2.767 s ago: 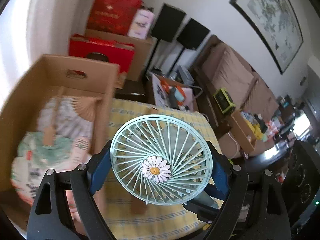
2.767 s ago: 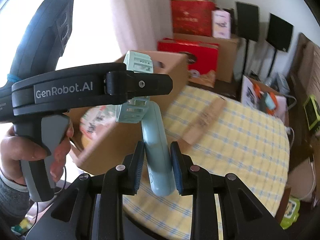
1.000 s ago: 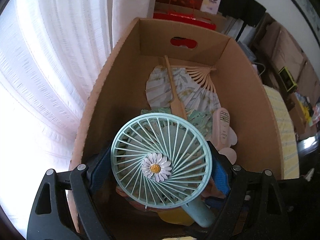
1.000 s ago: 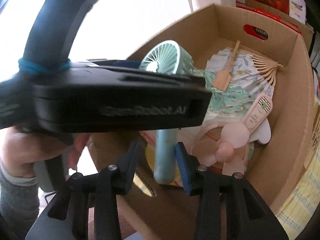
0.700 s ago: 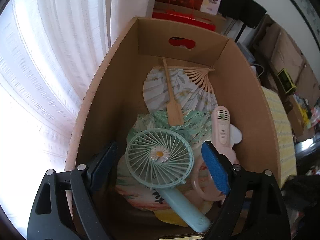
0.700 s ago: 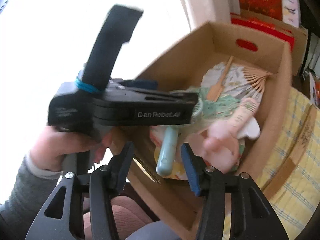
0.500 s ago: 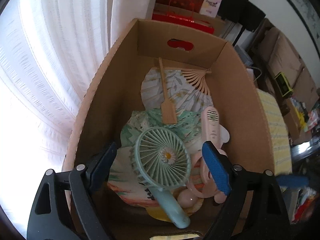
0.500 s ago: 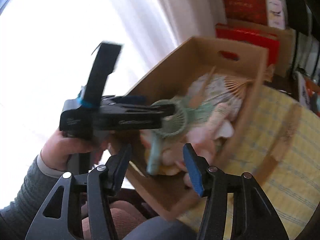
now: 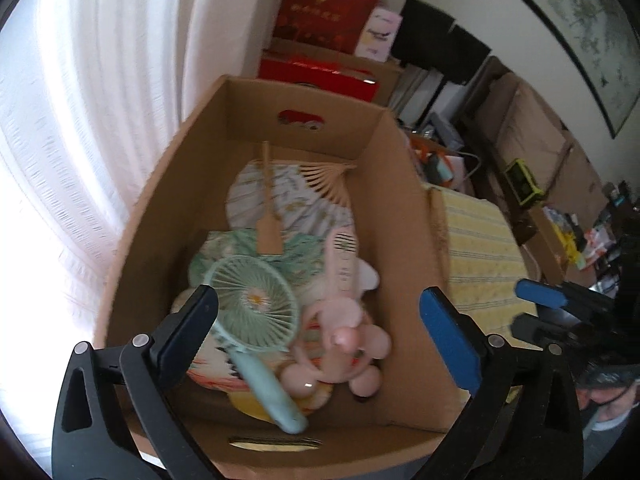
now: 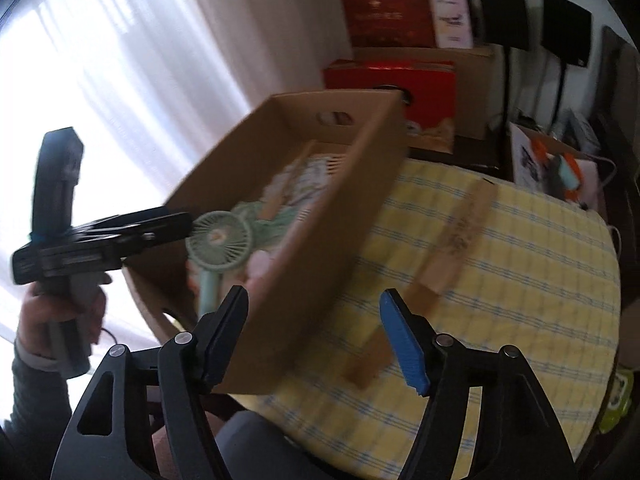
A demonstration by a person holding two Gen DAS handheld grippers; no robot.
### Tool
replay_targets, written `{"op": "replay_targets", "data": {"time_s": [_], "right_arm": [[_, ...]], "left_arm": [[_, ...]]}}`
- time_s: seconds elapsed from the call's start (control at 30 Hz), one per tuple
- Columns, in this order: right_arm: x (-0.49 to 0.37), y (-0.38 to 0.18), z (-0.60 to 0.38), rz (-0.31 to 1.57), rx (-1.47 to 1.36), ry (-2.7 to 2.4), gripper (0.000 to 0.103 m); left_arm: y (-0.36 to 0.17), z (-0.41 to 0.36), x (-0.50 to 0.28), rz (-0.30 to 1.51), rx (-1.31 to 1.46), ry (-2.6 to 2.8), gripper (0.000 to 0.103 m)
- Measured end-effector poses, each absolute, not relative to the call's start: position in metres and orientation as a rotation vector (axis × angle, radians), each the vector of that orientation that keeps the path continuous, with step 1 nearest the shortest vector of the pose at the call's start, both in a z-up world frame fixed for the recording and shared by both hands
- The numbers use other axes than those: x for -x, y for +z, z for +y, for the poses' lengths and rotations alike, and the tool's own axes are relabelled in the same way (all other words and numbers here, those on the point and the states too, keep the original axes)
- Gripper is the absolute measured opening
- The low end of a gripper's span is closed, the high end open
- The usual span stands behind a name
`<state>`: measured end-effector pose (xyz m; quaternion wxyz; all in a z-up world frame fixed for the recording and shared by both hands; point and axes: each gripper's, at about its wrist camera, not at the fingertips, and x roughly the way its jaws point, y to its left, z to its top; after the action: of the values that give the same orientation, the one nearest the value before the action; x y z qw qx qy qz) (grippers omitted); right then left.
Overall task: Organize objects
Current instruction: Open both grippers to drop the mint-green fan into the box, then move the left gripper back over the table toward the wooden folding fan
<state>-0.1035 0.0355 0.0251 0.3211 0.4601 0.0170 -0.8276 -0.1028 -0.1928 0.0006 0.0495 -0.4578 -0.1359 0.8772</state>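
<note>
The mint handheld fan (image 9: pixel 256 312) with a daisy centre lies in the cardboard box (image 9: pixel 400 220), on top of paper fans and beside a pink handheld fan (image 9: pixel 344 332). My left gripper (image 9: pixel 318 308) hovers over the box, its jaws opening wide and nothing between them. My right gripper (image 10: pixel 316 304) is above the box's near corner (image 10: pixel 328 240); its jaws are also opening and hold nothing. From the right wrist view the mint fan (image 10: pixel 220 240) shows inside the box. A closed wooden folding fan (image 10: pixel 452 248) lies on the yellow checked tablecloth (image 10: pixel 540 280).
An open bamboo folding fan (image 9: pixel 288 200) fills the far end of the box. Red gift boxes (image 9: pixel 320 76) and cartons are stacked behind it, with a white curtain (image 9: pixel 80 140) to the left. A sofa (image 9: pixel 532 128) and clutter stand at the right.
Both grippers let go of the mint fan, which now lies in the box. Both jaws spread wider. The right gripper pulled back toward the table and the left one rose.
</note>
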Motion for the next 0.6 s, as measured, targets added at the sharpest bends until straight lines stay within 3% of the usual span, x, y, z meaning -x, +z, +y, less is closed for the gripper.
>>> {"op": "replay_targets", "data": {"time_s": [0.6], "right_arm": [[0.116, 0.008, 0.127, -0.011, -1.281, -2.358, 0.072]], "left_arm": [[0.015, -0.083, 0.080, -0.251, 1.305, 2.579, 0.102]]}}
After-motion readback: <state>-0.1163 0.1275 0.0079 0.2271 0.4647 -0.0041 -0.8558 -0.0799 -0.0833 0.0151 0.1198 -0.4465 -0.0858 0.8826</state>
